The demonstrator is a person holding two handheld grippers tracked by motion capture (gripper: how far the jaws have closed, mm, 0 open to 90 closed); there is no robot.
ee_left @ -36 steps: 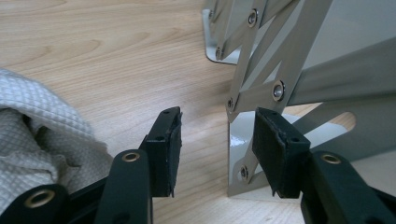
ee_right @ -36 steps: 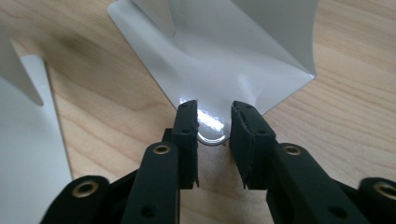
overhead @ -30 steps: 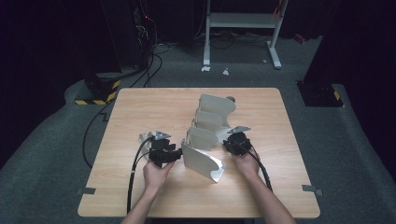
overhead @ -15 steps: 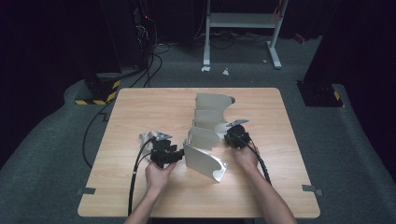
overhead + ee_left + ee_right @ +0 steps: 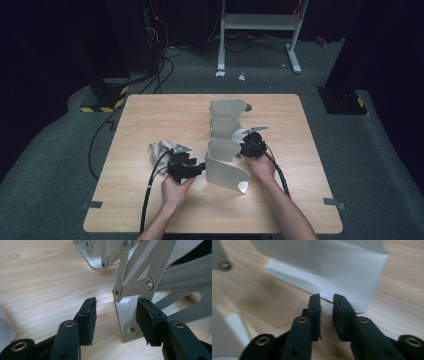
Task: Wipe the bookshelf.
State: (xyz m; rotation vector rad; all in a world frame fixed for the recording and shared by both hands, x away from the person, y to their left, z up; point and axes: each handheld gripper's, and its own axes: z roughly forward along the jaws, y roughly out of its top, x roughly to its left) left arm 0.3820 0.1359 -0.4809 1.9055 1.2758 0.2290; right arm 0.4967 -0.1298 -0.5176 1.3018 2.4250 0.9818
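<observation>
A folding metal rack (image 5: 227, 120) of several pale panels joined by riveted scissor strips (image 5: 150, 283) stands in the middle of the wooden table (image 5: 150, 115). My left gripper (image 5: 201, 168) is at the left edge of the front panel (image 5: 225, 175). In the left gripper view its jaws (image 5: 116, 302) are open, and that panel's edge stands between them with a gap on the left side. My right gripper (image 5: 243, 146) is beside the rack's right side. Its jaws (image 5: 327, 298) have just been opening, a narrow gap shows with nothing in it, and the tips are at a panel's bottom lip (image 5: 294, 277).
A crumpled pale cloth (image 5: 160, 149) lies on the table just left of the left gripper. Black cables (image 5: 150, 190) trail from both grippers toward the near edge. Beyond the table are dark floor, more cables and a white stand (image 5: 260, 22).
The right gripper has edged slightly toward the far side along the rack. The left hand has kept still by the front panel.
</observation>
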